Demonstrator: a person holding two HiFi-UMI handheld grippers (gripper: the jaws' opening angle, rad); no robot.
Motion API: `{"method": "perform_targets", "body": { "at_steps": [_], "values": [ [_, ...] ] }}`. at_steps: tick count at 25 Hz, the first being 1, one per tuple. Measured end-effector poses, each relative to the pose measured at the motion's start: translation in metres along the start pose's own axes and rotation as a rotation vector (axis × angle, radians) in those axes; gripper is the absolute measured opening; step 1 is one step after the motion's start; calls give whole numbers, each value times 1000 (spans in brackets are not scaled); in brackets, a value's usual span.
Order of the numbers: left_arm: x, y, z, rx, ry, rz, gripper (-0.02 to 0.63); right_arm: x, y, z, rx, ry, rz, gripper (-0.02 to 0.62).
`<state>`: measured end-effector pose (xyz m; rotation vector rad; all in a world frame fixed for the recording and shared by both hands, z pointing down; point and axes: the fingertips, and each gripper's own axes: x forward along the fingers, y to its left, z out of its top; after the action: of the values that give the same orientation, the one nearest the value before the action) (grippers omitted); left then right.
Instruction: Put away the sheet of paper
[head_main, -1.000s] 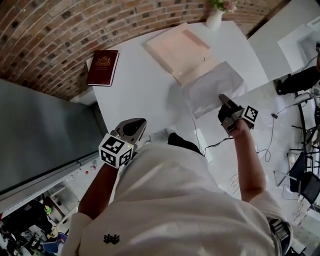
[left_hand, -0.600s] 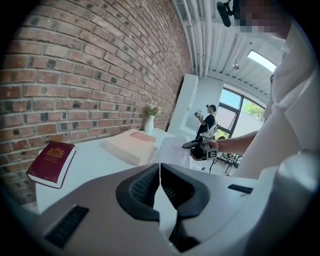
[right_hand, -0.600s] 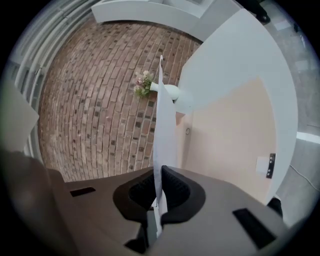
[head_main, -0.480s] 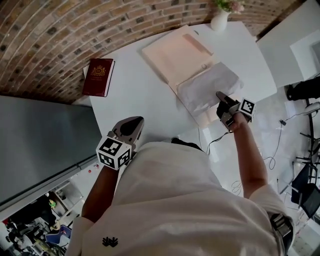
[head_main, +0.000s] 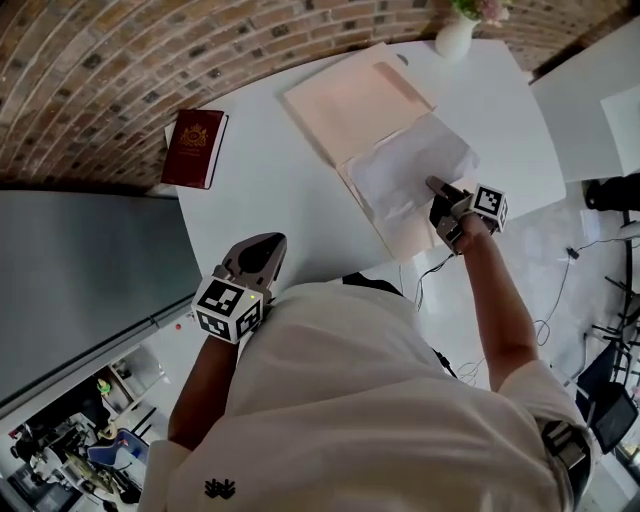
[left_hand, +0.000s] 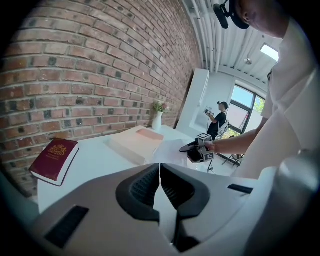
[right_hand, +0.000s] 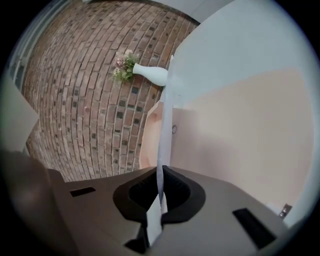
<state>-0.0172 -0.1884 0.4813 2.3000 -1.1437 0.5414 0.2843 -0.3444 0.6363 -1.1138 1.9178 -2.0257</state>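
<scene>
A white sheet of paper (head_main: 408, 168) lies slanted over the open pink folder (head_main: 350, 98) on the white table (head_main: 270, 170). My right gripper (head_main: 432, 185) is shut on the sheet's near right edge. In the right gripper view the sheet (right_hand: 164, 125) runs edge-on out of the shut right gripper (right_hand: 161, 172), with the folder's pink inside (right_hand: 245, 145) to its right. My left gripper (head_main: 270, 243) hovers at the table's near edge, shut on nothing. The left gripper view shows the left gripper (left_hand: 160, 167) pressed together, with the sheet (left_hand: 170, 152) and right gripper (left_hand: 192, 147) beyond it.
A dark red passport (head_main: 194, 148) lies at the table's far left by the brick wall. A white vase with flowers (head_main: 455, 38) stands at the far right corner. Cables (head_main: 545, 320) trail over the floor to the right of the table.
My right gripper has carried the sheet from overhanging the table's right edge in over the folder's near flap and lower down. The left gripper has kept near the table's front edge.
</scene>
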Motion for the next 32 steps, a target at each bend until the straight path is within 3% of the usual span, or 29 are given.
{"method": "perform_targets", "body": {
  "at_steps": [32],
  "values": [
    [-18,18,-5,-91,0,188,28,150,25,40,0,41,-53,28]
  ]
}}
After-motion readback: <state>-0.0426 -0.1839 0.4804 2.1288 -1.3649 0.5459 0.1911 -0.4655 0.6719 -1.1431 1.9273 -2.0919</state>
